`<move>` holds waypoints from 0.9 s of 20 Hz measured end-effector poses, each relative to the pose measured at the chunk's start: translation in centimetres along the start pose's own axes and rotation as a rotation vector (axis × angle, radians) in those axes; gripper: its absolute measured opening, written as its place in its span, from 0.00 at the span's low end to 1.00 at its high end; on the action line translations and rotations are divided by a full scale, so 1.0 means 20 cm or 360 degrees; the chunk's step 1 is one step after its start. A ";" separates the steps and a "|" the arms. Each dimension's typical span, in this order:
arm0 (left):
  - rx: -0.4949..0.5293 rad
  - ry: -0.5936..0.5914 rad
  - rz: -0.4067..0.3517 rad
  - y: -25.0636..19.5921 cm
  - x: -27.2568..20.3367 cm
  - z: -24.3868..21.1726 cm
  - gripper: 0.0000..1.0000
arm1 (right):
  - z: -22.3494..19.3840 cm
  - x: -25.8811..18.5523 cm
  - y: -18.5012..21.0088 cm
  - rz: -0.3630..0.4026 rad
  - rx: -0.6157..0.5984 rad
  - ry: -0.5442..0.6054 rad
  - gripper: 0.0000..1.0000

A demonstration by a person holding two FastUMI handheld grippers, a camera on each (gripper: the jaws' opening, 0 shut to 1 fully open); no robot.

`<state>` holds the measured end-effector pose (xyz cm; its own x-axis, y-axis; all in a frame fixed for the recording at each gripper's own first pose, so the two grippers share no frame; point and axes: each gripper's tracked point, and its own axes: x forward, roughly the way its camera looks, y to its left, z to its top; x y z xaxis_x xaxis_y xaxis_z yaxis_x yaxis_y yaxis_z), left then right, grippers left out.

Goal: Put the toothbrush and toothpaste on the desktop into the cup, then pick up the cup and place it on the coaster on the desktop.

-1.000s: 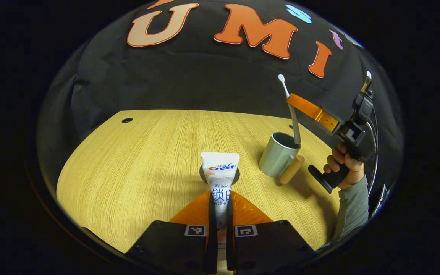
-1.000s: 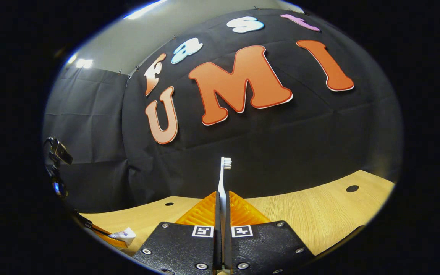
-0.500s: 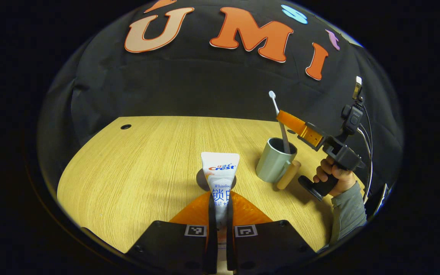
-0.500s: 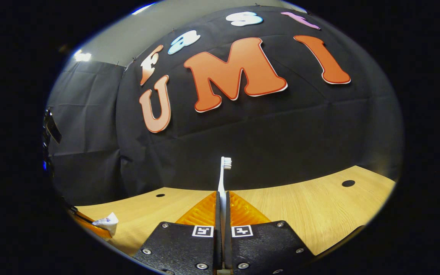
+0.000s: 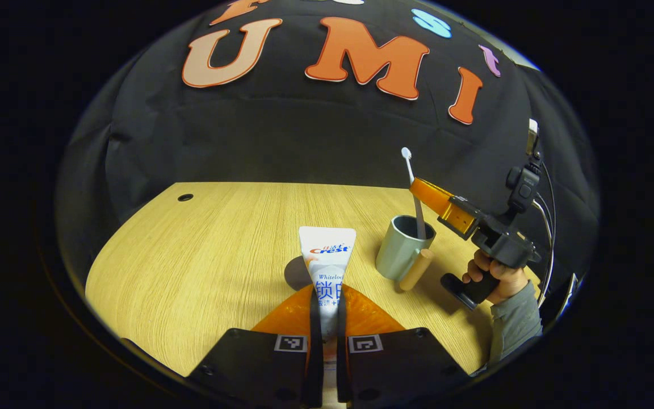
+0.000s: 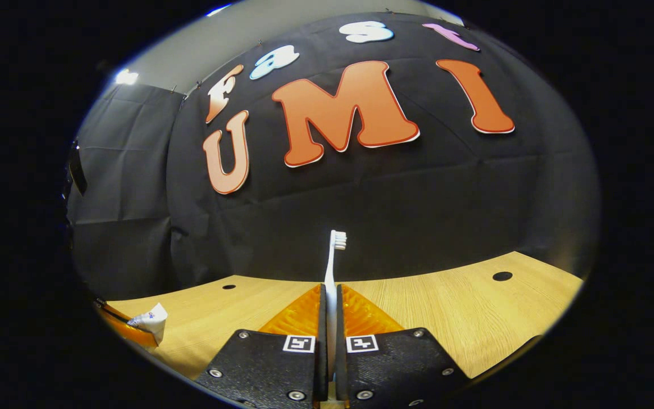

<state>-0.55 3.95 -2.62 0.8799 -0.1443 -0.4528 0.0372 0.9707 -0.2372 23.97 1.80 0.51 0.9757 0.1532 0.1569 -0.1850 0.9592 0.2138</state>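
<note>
In the left gripper view, the pale wooden bench lies bare across the left and centre of the frame. At centre right the grey-green cup with a wooden handle stands in the way, its mouth partly taken by the white toothbrush. The right tool and the hand holding it crowd the space just right of the cup.

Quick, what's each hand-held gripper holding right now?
Left hand-held gripper: shut on the toothpaste.
Right hand-held gripper: shut on the toothbrush, its lower end inside the cup.
</note>
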 end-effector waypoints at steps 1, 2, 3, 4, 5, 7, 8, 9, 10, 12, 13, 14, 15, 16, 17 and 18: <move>0.0000 -0.0003 0.0002 0.00 0.02 0.01 0.12 | 0.00 -0.02 0.00 0.0001 -0.0005 -0.0004 0.06; -0.0001 -0.0008 0.0001 0.00 0.03 0.02 0.12 | 0.00 -0.03 0.00 0.0001 -0.0015 -0.0009 0.06; -0.0001 -0.0012 0.0002 0.00 0.03 0.03 0.12 | 0.01 -0.04 0.00 -0.0002 -0.0027 -0.0013 0.06; -0.0002 -0.0020 0.0001 0.00 0.04 0.04 0.12 | 0.02 -0.05 0.00 -0.0007 -0.0034 -0.0018 0.06; 0.0000 -0.0026 0.0000 0.00 0.05 0.05 0.12 | 0.02 -0.06 0.00 -0.0007 -0.0037 -0.0018 0.06; 0.0005 -0.0038 -0.0002 0.00 0.07 0.07 0.13 | 0.01 -0.09 0.00 -0.0008 -0.0037 -0.0013 0.07; 0.0009 -0.0042 -0.0002 0.00 0.07 0.08 0.13 | 0.02 -0.11 0.00 -0.0014 -0.0041 -0.0014 0.07; 0.0012 -0.0046 -0.0004 0.00 0.08 0.09 0.13 | 0.02 -0.12 0.00 -0.0015 -0.0041 -0.0016 0.07; 0.0013 -0.0051 -0.0009 0.00 0.09 0.10 0.12 | 0.02 -0.14 -0.01 -0.0020 -0.0038 -0.0015 0.07; 0.0018 -0.0068 -0.0022 0.00 0.11 0.13 0.13 | 0.03 -0.18 -0.01 -0.0024 -0.0027 -0.0018 0.07; 0.0023 -0.0080 -0.0029 0.00 0.14 0.15 0.13 | 0.04 -0.20 -0.01 -0.0022 -0.0018 -0.0021 0.07; 0.0025 -0.0092 -0.0039 0.00 0.16 0.16 0.12 | 0.05 -0.22 -0.01 -0.0016 -0.0009 -0.0023 0.07; 0.0026 -0.0103 -0.0053 0.00 0.19 0.18 0.12 | 0.06 -0.25 -0.01 -0.0015 -0.0006 -0.0022 0.07; 0.0026 -0.0116 -0.0069 0.00 0.21 0.19 0.13 | 0.07 -0.27 -0.01 -0.0019 -0.0005 -0.0017 0.07; 0.0030 -0.0129 -0.0082 -0.01 0.24 0.22 0.13 | 0.07 -0.30 -0.02 -0.0023 0.0002 -0.0013 0.08; 0.0033 -0.0151 -0.0097 -0.01 0.28 0.25 0.13 | 0.08 -0.32 -0.03 -0.0025 0.0015 -0.0014 0.08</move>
<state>6.68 3.90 -0.82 0.9166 -0.1851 -0.3543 0.1008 0.9647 -0.2432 17.61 -0.11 0.97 0.9774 0.1359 0.1619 -0.1708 0.9592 0.2255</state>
